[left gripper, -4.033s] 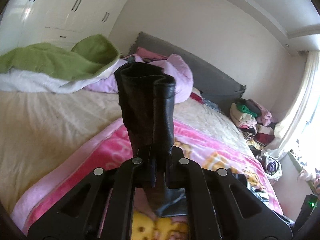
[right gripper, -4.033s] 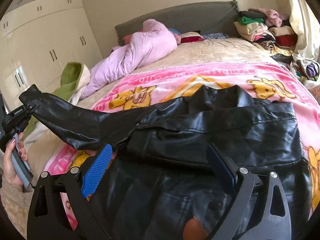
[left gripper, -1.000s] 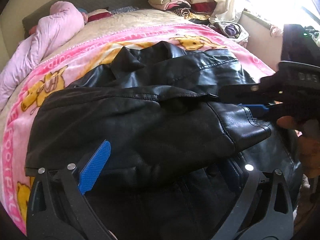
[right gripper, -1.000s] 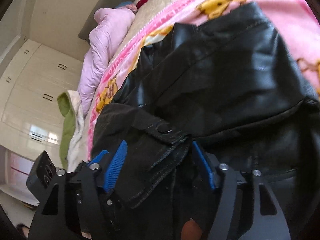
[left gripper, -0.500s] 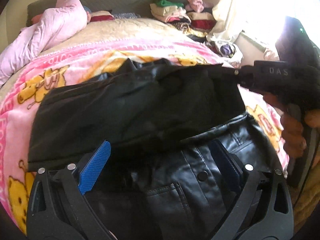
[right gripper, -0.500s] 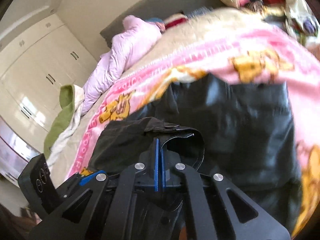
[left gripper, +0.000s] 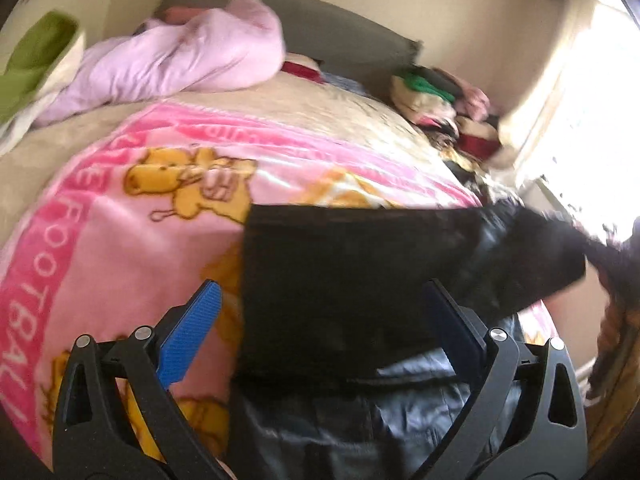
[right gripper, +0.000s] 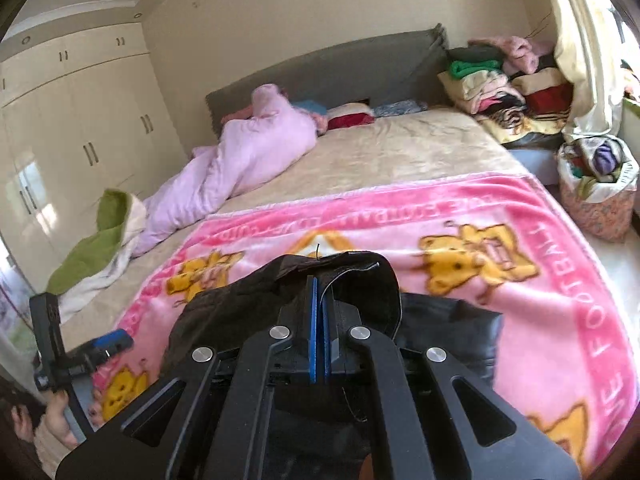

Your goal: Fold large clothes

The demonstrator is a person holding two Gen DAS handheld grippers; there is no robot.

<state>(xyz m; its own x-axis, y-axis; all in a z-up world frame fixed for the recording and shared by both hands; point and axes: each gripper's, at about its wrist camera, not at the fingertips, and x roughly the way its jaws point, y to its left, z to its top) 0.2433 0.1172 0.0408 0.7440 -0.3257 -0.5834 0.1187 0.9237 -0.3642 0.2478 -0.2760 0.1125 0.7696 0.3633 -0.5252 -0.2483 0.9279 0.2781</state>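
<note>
A black leather jacket lies on the pink bear-print blanket at the near edge of the bed. My right gripper is shut on an edge of the jacket and holds it lifted above the blanket, so the dark lining faces up. My left gripper is open and empty, its blue-padded fingers hovering over the jacket's near left part. The left gripper also shows in the right wrist view at the lower left.
A lilac duvet and a green-and-white towel lie at the bed's far left. Stacked folded clothes sit at the far right by the grey headboard. A basket of clothes stands on the floor at the right. Wardrobes line the left wall.
My right gripper closed on the jacket's edge and pulled it up and towards me, folding it over. My left gripper let go of the sleeve earlier and now hovers open.
</note>
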